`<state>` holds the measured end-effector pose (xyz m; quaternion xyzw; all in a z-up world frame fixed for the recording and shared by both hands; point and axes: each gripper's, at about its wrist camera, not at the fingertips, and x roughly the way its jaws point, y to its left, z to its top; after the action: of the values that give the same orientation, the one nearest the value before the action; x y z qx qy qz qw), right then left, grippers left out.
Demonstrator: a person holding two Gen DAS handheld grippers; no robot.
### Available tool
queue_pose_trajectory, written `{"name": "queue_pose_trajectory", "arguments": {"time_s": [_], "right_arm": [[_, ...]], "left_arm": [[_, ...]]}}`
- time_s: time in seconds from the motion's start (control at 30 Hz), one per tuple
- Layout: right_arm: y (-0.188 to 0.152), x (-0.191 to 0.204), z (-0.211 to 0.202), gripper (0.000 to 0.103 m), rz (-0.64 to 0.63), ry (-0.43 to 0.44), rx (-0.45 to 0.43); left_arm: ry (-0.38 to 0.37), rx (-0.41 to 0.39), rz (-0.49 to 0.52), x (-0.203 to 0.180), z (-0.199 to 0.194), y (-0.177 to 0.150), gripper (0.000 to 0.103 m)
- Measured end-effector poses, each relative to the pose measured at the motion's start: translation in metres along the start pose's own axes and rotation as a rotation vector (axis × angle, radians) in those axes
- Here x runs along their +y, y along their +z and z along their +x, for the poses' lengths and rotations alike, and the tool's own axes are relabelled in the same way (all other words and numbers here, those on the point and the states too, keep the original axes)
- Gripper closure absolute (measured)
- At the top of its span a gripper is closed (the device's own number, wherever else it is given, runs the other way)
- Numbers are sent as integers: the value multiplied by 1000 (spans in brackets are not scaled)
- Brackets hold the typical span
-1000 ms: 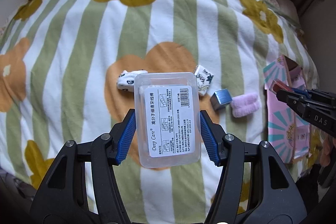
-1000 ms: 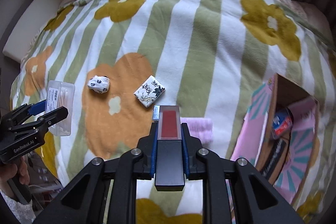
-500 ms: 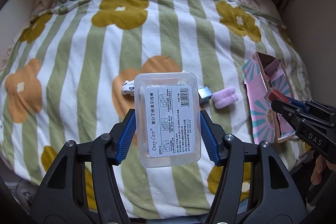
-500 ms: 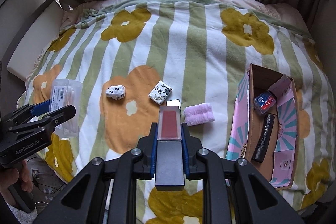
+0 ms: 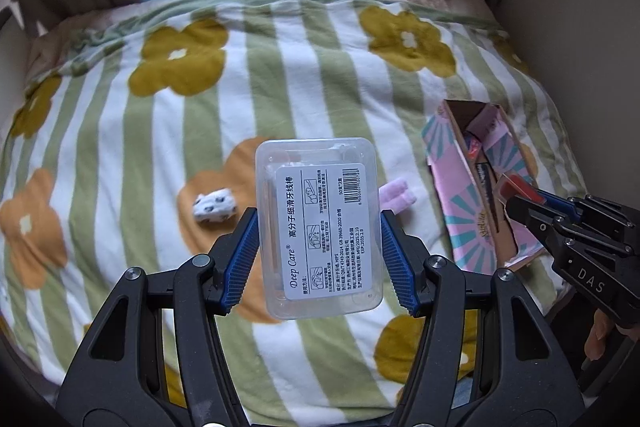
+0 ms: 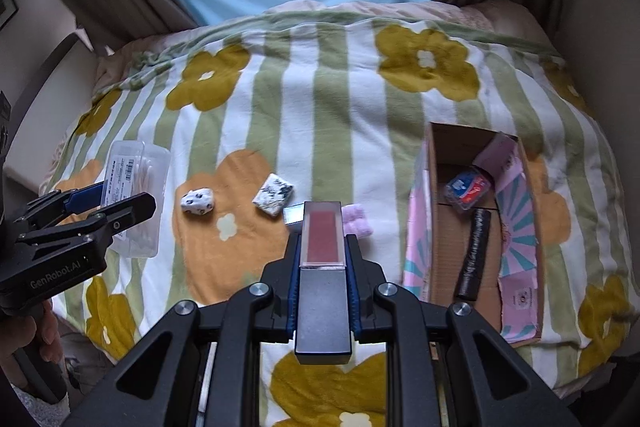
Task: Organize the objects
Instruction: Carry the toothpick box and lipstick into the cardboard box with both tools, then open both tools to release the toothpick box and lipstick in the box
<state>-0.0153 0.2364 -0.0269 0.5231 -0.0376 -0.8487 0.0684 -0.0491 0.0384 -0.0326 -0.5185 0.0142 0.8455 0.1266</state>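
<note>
Your left gripper (image 5: 319, 247) is clamped on the clear floss-pick box (image 5: 318, 227), blue pads pressing its two long sides, the box dead centre of the left wrist frame with its white label facing you. Your right gripper (image 6: 323, 263) has its fingers pinched tight on a slim lipstick-like case (image 6: 322, 267), dark at the base with a clear cap over a red core, sitting lower centre of the right wrist frame.

Below both, the striped flower blanket (image 6: 344, 99) fills the view. On it, mid-frame in the right wrist view, a spotted white bundle (image 6: 197, 201), a black-and-white patterned packet (image 6: 273, 199), a small silvery block (image 6: 293, 214) and a pink fluffy piece (image 6: 358, 221) lie in a loose row, the last two partly hidden behind the case.

At right sits the open pink cardboard box (image 6: 520, 227), holding a red-and-blue packet (image 6: 468, 189) and a dark tube (image 6: 475, 254), side by side.
</note>
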Motion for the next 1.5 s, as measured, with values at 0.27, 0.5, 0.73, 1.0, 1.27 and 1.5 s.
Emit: {"name": "queue_pose_trajectory", "arguments": {"time_s": [0.27, 0.5, 0.73, 1.0, 1.27, 1.5], "right_arm": [[-10, -68, -4, 85, 132, -81, 6], [-22, -130, 8, 85, 239, -122, 41], [-36, -178, 45, 85, 321, -129, 87], [-54, -207, 103, 85, 335, -92, 113], [-67, -207, 123, 85, 326, -46, 108], [-69, -205, 120, 70, 346, 24, 42]], "left_arm": [[-102, 17, 145, -82, 28, 40, 47], [-179, 81, 274, -164, 80, 63, 47], [-221, 170, 392, -236, 153, 74, 47], [-245, 252, 514, -296, 242, 67, 47], [-229, 289, 549, -306, 284, 55, 47], [-223, 264, 596, -311, 280, 61, 42]]}}
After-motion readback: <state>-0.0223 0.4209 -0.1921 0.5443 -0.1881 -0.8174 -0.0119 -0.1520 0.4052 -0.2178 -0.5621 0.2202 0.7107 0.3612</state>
